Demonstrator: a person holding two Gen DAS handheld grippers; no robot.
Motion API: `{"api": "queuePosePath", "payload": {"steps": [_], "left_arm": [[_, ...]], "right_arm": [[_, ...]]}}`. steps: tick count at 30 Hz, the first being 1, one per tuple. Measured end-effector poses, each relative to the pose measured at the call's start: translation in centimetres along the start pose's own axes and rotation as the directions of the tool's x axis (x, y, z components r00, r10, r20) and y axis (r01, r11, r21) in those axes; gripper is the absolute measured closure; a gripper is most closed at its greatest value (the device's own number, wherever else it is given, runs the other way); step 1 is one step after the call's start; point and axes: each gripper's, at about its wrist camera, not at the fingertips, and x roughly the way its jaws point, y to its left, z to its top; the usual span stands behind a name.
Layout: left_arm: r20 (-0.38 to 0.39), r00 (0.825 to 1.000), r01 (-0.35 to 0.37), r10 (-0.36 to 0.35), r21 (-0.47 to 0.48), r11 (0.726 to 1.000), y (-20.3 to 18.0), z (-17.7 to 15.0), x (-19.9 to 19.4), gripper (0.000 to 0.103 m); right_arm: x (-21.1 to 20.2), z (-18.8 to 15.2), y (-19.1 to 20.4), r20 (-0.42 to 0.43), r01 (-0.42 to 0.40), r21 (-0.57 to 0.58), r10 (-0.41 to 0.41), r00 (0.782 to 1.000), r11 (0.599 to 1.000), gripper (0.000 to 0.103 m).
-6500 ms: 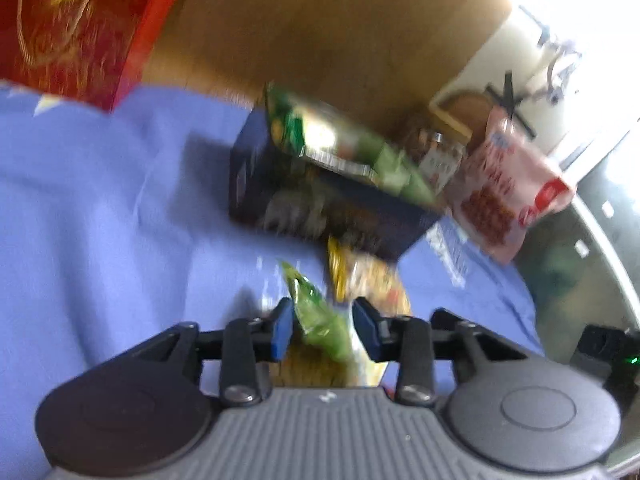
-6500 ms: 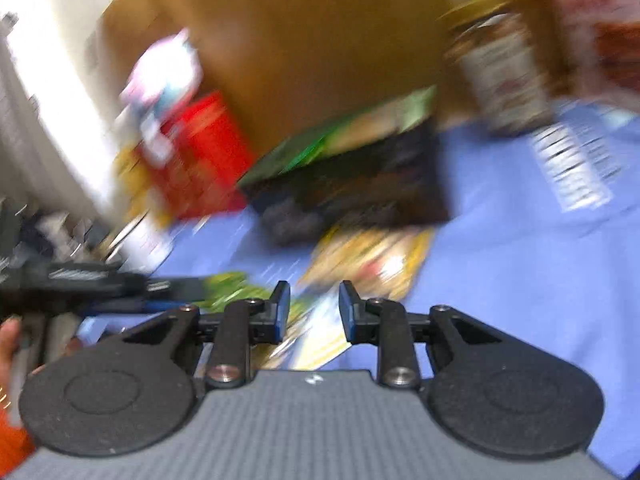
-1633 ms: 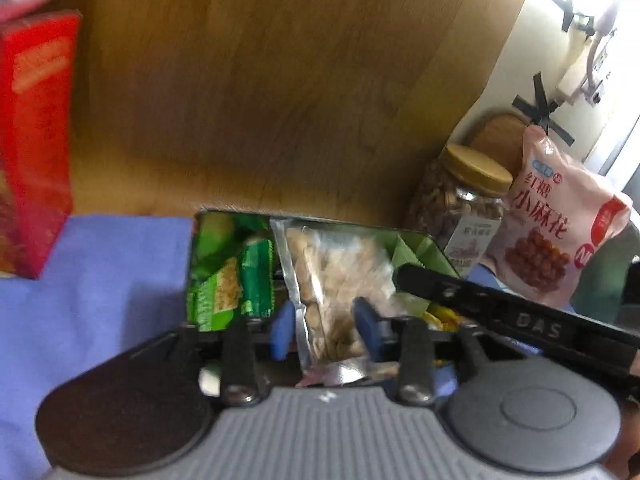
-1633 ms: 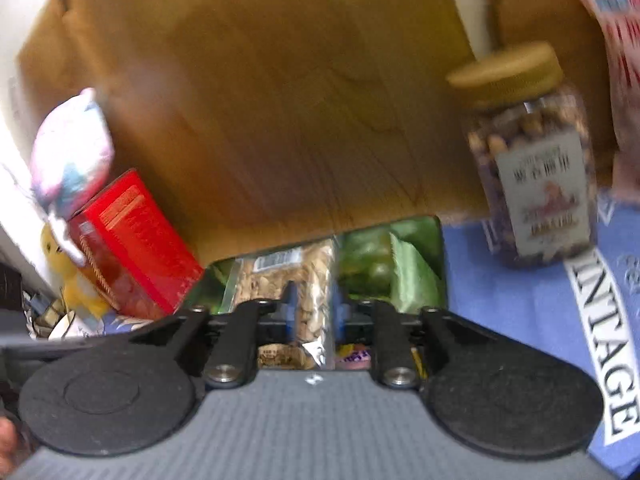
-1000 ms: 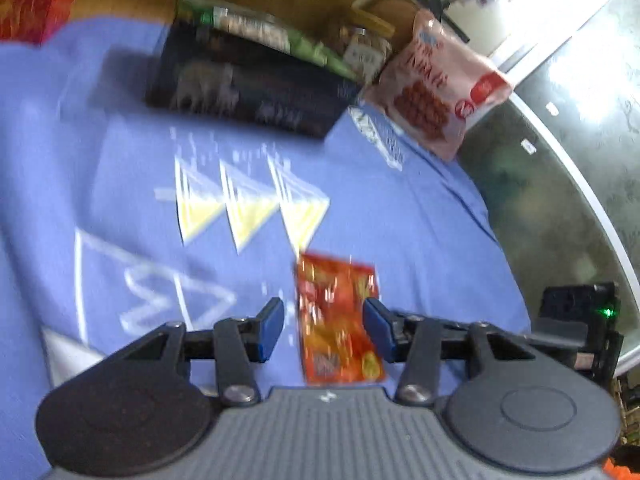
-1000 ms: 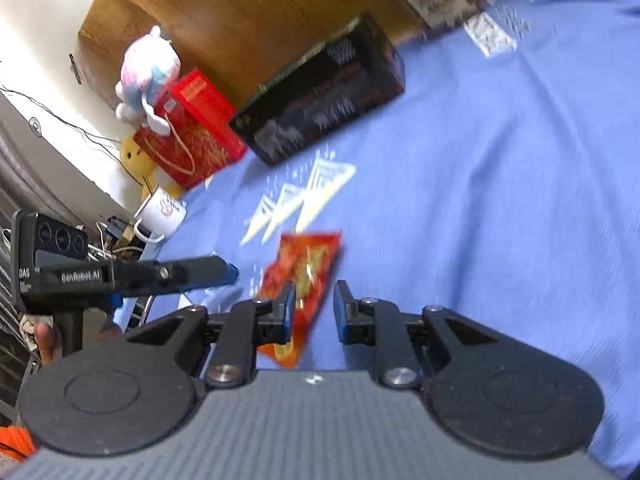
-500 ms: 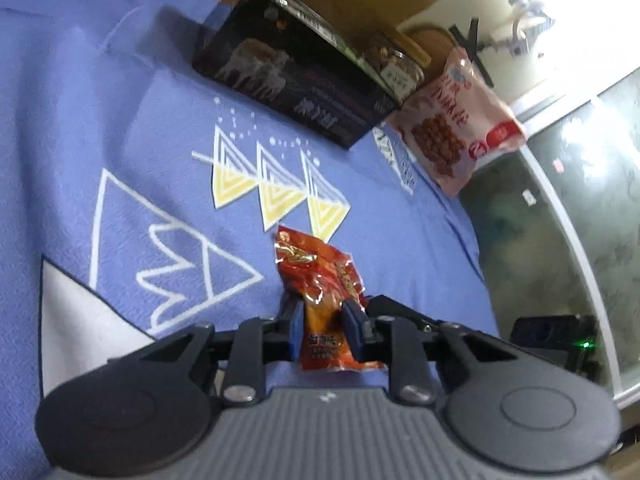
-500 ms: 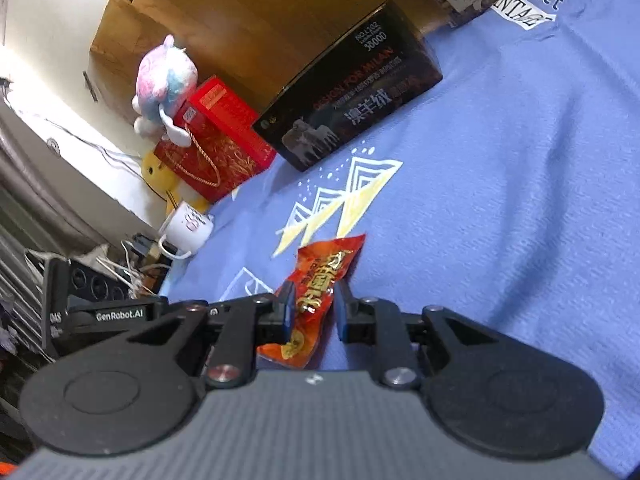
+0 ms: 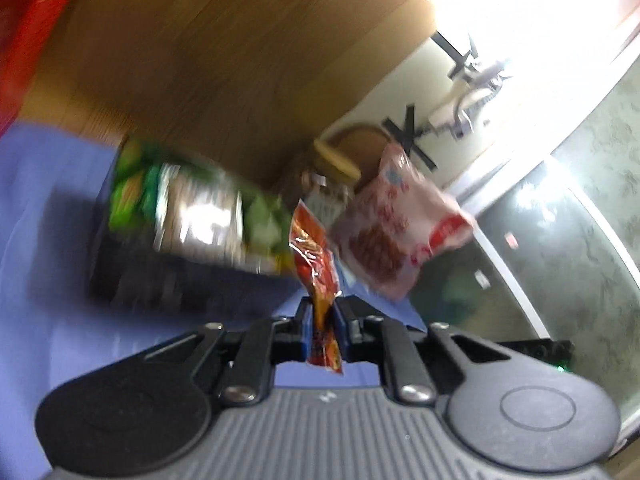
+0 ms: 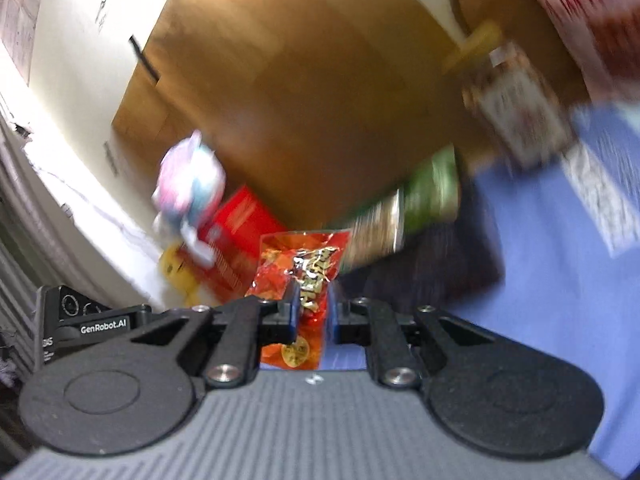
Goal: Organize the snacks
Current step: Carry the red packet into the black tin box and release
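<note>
Red packet (image 9: 318, 264) pinched by left tongs (image 9: 322, 320) and right tongs (image 10: 311, 306) alike, black box (image 9: 168, 276) of snacks just beyond them.

A blue cloth (image 9: 48, 208) with white printed marks covers the worktop. Behind it stands a broad brown wooden panel (image 9: 224, 60), with a cream wall (image 10: 76, 92) to its side. A red gift box (image 10: 236, 224) with gold trim stands at the cloth's far edge, and a pastel plush toy (image 10: 188, 184) sits on top of it, with something yellow (image 10: 176, 268) just below. Black tape forms a cross (image 9: 408, 136) on the pale wall, near a rounded wooden board (image 9: 356, 140). A dark glass pane (image 9: 560, 248) fills the side.
</note>
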Motion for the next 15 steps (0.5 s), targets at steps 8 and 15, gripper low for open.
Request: {"api": "queuePosePath", "payload": {"steps": [8,15], "left_arm": [[-0.036,0.947,-0.315,0.318,0.073,0.946,1.7,3.8,9.0,0.072],[0.089,0.949,-0.307,0.301,0.059,0.950,0.3,1.5,3.4,0.071]], "right_arm": [[7.3,3.9,-2.2,0.062,0.308,-0.296,-0.303,0.951,0.904,0.078],[6.7,1.8,-2.4,0.024,0.230,-0.304,-0.234,0.972,0.924,0.080]]}}
